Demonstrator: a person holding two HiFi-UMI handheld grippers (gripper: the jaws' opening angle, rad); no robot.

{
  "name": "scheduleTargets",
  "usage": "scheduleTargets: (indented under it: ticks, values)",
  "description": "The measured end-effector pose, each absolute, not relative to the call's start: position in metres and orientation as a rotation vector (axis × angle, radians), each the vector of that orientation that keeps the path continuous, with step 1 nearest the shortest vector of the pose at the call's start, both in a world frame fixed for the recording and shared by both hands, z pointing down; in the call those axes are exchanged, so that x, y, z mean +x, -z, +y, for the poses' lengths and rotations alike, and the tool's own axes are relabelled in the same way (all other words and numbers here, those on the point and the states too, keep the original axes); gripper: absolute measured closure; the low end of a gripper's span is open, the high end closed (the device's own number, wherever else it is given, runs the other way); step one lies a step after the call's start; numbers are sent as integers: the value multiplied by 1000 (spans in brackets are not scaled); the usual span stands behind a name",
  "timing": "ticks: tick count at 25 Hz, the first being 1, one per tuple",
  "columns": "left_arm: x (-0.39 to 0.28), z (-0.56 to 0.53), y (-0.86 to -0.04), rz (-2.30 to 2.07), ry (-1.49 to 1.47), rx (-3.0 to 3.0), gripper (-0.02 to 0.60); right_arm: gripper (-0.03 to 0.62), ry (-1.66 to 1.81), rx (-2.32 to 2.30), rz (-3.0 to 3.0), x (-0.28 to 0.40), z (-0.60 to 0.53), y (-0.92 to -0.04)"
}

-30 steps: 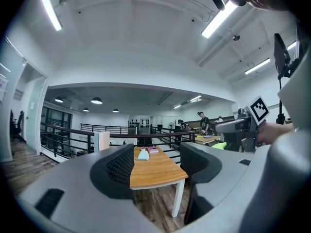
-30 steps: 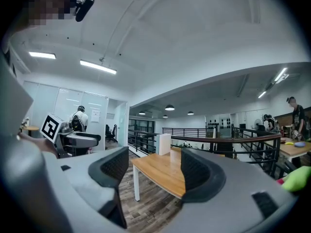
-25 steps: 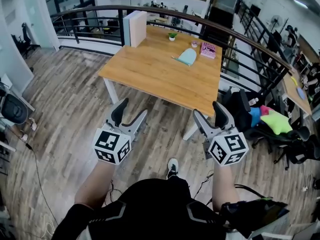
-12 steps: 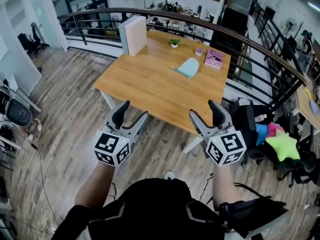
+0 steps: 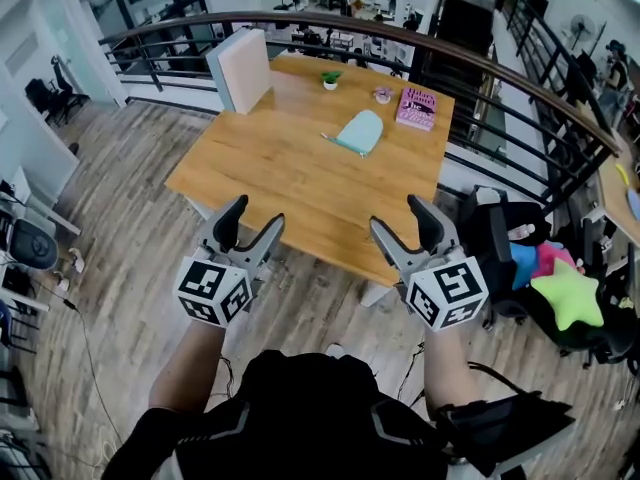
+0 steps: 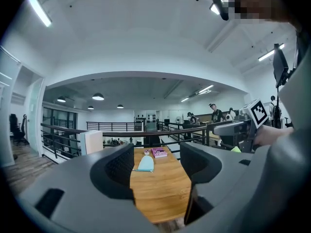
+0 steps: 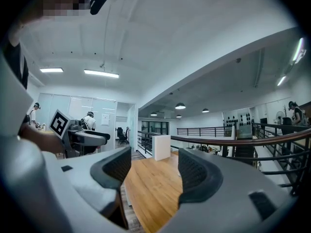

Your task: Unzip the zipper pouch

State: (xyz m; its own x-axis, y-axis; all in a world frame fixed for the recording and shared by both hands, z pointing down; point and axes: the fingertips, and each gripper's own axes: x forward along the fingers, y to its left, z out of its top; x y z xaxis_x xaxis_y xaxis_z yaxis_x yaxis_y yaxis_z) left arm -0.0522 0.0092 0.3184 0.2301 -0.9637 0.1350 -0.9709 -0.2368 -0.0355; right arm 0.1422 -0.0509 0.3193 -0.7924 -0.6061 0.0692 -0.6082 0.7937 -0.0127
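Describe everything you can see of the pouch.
The pouch is pale mint and soft-looking, with one rounded end. It lies flat on the wooden table, toward its far side, apart from the pink book. A thin tab or strap sticks out at one corner. Only the table touches it. The zipper's state is too small to tell.

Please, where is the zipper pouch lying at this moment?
In the head view, the light blue zipper pouch lies on the far half of the wooden table, right of centre, just left of the pink book.
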Motion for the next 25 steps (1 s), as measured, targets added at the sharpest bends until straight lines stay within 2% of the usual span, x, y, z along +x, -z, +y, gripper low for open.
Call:
scheduleTargets:
  ticks: [14,25]
  values:
    - [-56,-81,-330,-1736,-170,2524,270,292,-52,1096,-2830,136,-107,-328]
    - [-132,-185,-325,-1560,-118,2651,270,303,-55,1283,-2724,71,-177,-322]
